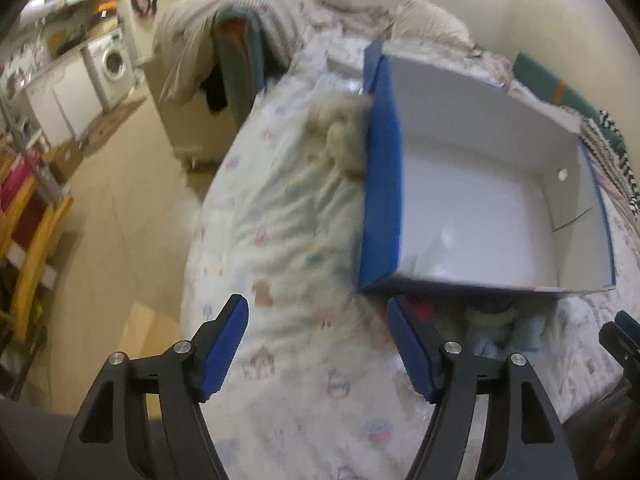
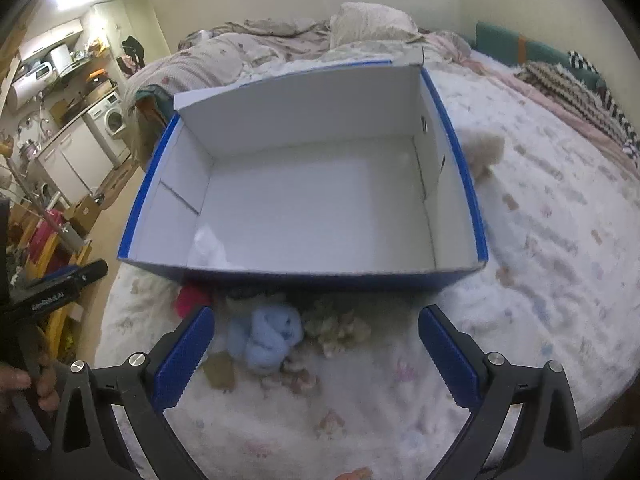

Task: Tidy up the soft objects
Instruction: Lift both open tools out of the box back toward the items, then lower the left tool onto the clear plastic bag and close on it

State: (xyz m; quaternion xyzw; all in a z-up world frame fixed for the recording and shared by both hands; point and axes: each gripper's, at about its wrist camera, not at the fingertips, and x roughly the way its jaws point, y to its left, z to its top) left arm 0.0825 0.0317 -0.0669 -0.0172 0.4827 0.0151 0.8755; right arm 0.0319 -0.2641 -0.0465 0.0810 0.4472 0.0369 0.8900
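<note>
The soft things I'm meant to sort lie in a small heap on the bed, tight against the near wall of the open blue cardboard box with white inside (image 2: pixel 304 196). In the right wrist view I make out a pale blue fluffy plush toy (image 2: pixel 266 334) in the middle, a red soft item (image 2: pixel 192 298) to its left half tucked under the box's near-left corner, and a beige-brown plush clump (image 2: pixel 336 324) to its right. One more cream fuzzy toy (image 1: pixel 340 136) sits apart, touching the outside of the box's side wall toward the far end. The box itself looks nearly bare — only a scrap of white something (image 2: pixel 208 250) in its near-left corner.

The right gripper (image 2: pixel 316 354) hangs above the heap with its jaws spread wide and nothing between them; the blue plush lies roughly in the gap below. The left gripper (image 1: pixel 318 344) is likewise released and holds nothing, over the quilt (image 1: pixel 280 240) near the box's near corner.

My worries from here: the pieces touch each other, so closing on the blue one may drag a neighbour along or pinch the quilt's pile with it. The box is light card on a soft mattress — a nudge from a finger could tip or slide it. And both frames are blurred, so I judge depth over the heap poorly and might close short.
</note>
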